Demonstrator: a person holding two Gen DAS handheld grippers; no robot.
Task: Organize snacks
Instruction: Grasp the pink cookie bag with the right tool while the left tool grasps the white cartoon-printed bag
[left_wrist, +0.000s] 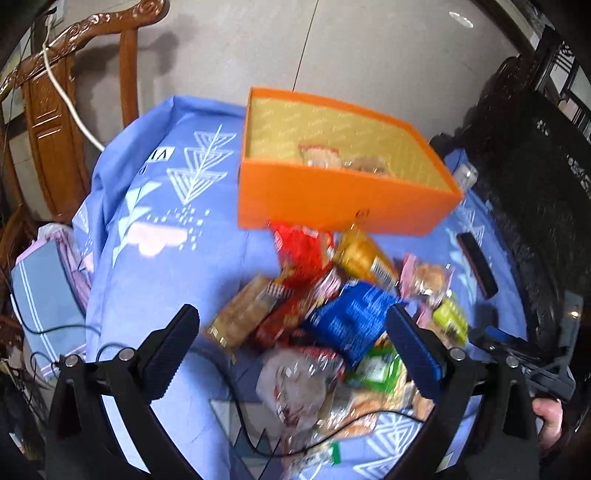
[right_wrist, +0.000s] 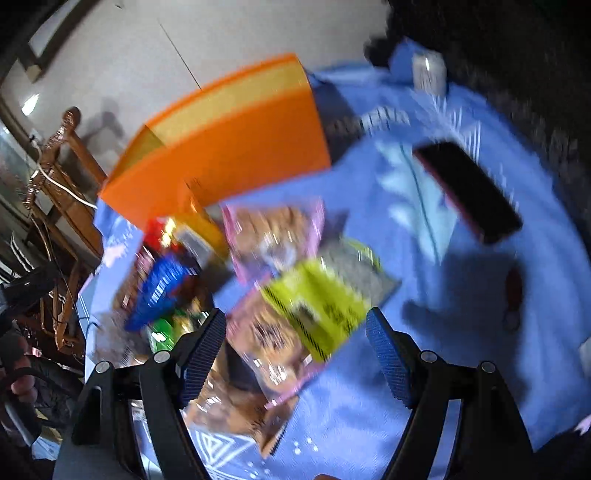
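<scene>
Left gripper (left_wrist: 291, 350) spread wide, nothing between the fingers, hanging over a heap of snack packets (left_wrist: 332, 314) on a blue patterned cloth (left_wrist: 166, 266). Right gripper (right_wrist: 297, 354) also wide open, nothing gripped, over the same heap from the other side; a yellow-green packet (right_wrist: 317, 306) and a pink-edged pastry packet (right_wrist: 273, 236) lie just ahead of its fingers, not touched. That view is heavily blurred.

Orange box (left_wrist: 332, 206) stands on the cloth just behind the heap, open top, gold lining, a couple of wrapped snacks (left_wrist: 321, 155) already inside. Heap includes a blue packet (left_wrist: 354, 317), a red packet (left_wrist: 299, 251), a gold-wrapped one (left_wrist: 362, 258), a green packet (left_wrist: 376, 369) and a clear bag (left_wrist: 295, 384). Most touch or overlap.

Dark phone (left_wrist: 476, 266) lies flat on the cloth right of the heap, apart from it. Black cable (left_wrist: 229, 380) runs across the cloth near the left gripper. Carved wooden chair (left_wrist: 74, 92) behind the table, on a tiled floor (left_wrist: 332, 44).
</scene>
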